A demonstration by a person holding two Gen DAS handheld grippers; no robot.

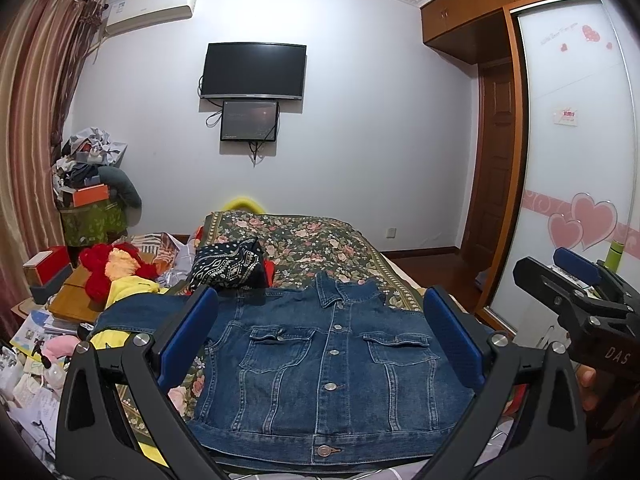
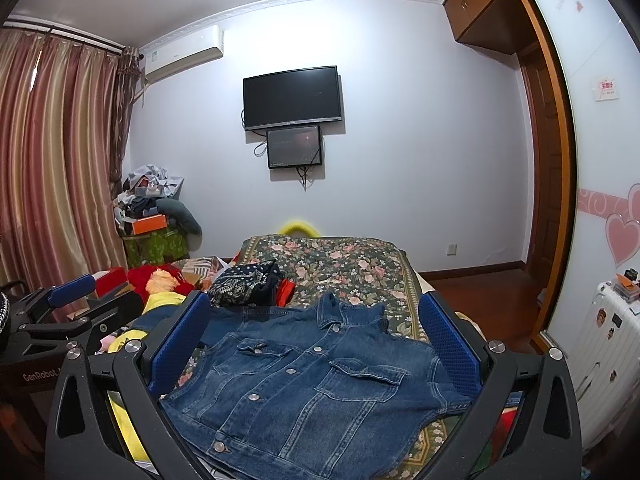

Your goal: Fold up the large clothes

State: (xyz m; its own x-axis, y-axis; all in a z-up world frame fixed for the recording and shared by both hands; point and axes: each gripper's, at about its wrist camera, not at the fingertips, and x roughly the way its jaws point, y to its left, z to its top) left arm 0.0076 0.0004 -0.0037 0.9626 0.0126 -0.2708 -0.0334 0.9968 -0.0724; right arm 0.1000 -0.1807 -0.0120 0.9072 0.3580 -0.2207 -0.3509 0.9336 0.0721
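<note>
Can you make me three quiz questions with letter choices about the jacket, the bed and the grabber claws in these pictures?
1. Where does the denim jacket lie?
A. on the floral bedspread
B. on the wardrobe door
C. on the floor

2. What colour are the gripper pads?
A. red
B. blue
C. green

3. How are the left gripper and the right gripper?
A. both open and empty
B. both shut on the jacket
C. one shut on a sleeve

Answers: 1 A, flower fabric shows around it. 2 B, blue pads on black arms. 3 A, the pads are wide apart and clamp nothing.
</note>
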